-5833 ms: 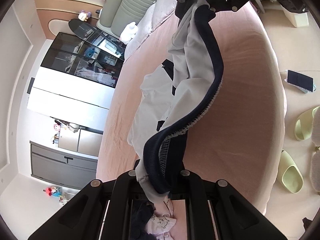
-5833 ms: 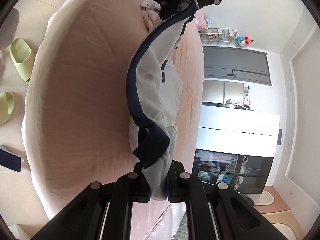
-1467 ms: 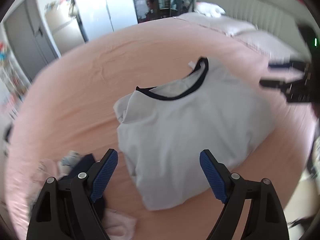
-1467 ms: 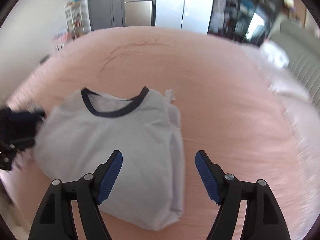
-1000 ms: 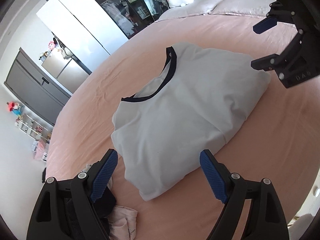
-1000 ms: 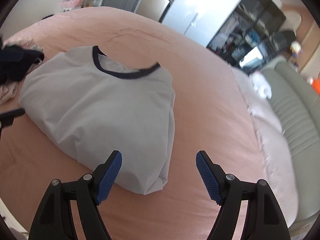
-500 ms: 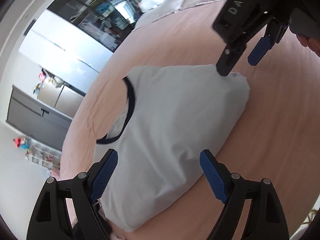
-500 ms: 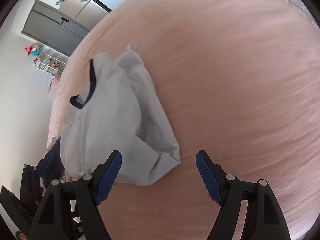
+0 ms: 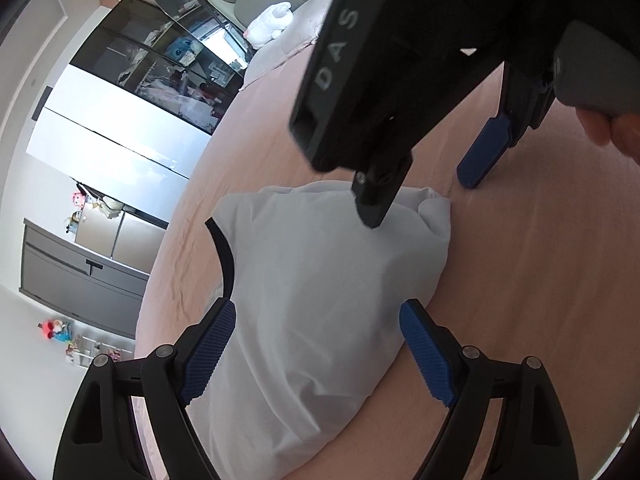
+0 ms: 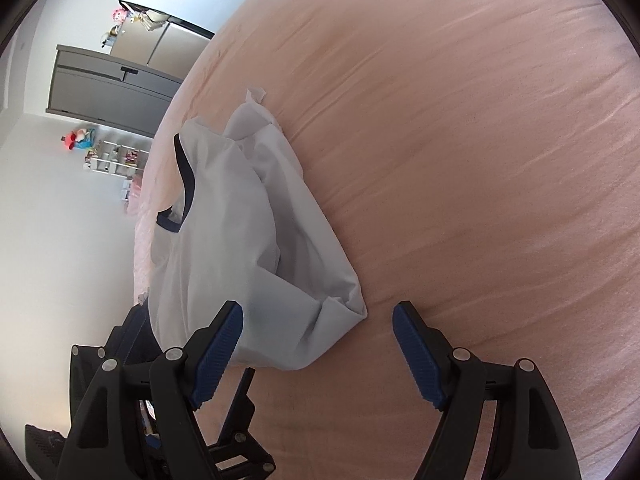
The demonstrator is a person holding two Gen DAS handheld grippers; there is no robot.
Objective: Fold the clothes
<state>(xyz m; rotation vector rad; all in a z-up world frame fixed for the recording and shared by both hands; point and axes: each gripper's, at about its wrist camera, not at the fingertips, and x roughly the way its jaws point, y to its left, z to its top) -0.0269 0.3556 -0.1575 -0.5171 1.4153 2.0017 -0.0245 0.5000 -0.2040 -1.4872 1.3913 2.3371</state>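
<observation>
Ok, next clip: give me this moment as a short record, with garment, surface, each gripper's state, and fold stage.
garment: white shirt with a dark collar, partly folded, lying bunched
surface: pink bed sheet
left gripper: open, jaws either side of the shirt's near end, pads not pressing
right gripper: open, at the shirt's other end, one corner between its jaws, not gripped
fold stage: neither gripper holds the shirt; next fold not yet begun
</observation>
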